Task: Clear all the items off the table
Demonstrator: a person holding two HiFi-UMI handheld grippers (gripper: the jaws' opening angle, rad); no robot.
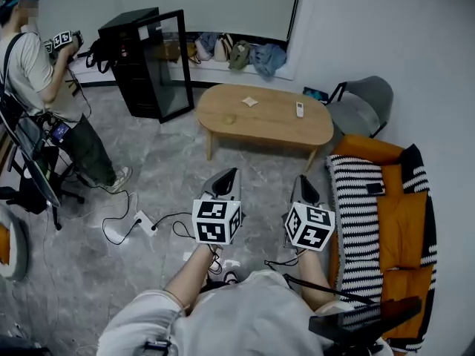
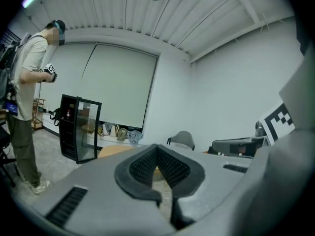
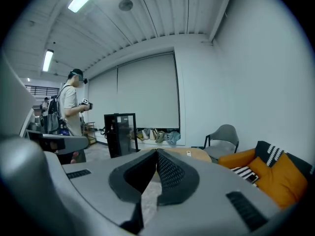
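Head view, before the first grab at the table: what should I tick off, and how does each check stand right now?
1. Items to clear: the remote, pale folded piece and small tan piece all lie on the table: not ok, nothing cleared.
2. Is the left gripper free: jaws together, nothing between them: ok.
3. Is the right gripper free: jaws together, empty: ok.
4. Jaws open for a grasp: not ok, both shut.
5. Table within reach: not ok, it lies well ahead of both grippers.
6. Is the other person away from the table: ok, standing far left.
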